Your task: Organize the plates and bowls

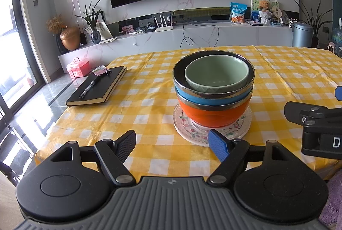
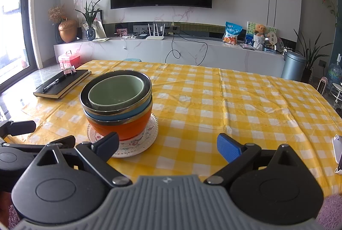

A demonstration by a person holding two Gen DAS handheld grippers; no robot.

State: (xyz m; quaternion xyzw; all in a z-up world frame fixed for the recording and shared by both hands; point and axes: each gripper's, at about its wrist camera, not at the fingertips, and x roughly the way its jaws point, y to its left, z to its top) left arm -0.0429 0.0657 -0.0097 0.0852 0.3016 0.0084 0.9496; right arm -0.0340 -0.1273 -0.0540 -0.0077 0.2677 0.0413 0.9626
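A stack of bowls stands on a patterned glass plate [image 1: 241, 129] on the yellow checked table: an orange bowl [image 1: 213, 115] at the bottom, a blue bowl [image 1: 192, 97] in it, a pale green bowl [image 1: 215, 71] on top. My left gripper [image 1: 173, 144] is open and empty just before the plate. The right wrist view shows the same plate [image 2: 149, 135], orange bowl [image 2: 128, 127], blue bowl [image 2: 119, 115] and green bowl [image 2: 115, 88]. My right gripper [image 2: 168, 146] is open and empty, with the stack at its left finger.
A black notebook [image 1: 98, 88] with a pen [image 1: 88, 86] lies at the table's left edge, also in the right wrist view [image 2: 64, 83]. A white object [image 2: 337, 153] lies at the right edge. The right gripper's body [image 1: 316, 127] shows at the right.
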